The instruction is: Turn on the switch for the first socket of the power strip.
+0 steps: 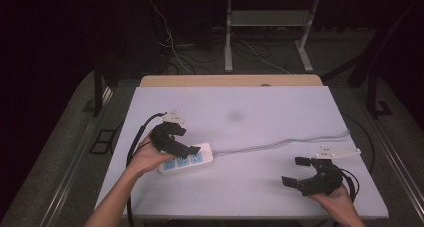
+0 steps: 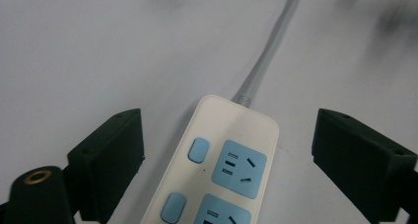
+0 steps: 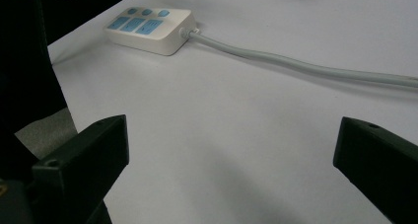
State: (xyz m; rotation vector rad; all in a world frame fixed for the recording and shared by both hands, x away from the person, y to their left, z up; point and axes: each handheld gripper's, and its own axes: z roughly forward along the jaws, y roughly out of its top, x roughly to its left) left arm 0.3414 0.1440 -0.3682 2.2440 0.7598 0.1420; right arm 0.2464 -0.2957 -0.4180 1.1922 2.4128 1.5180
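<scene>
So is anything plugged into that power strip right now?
Nothing is plugged in where visible. The power strip lies flat with its blue sockets bare, and only its own cable runs off it.

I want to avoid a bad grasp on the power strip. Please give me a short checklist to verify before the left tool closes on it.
1. Left tool open wide enough: ok, its jaws stand apart on both sides of the power strip.
2. Strip centred between the jaws: ok in the left gripper view, with a gap on each side.
3. Jaws low enough to meet the strip's sides: cannot tell.
4. Cable free to follow: ok, it lies loose across the table toward the right edge.
5. Right tool out of the way: ok, open and apart from the strip, near the table's right front.
</scene>
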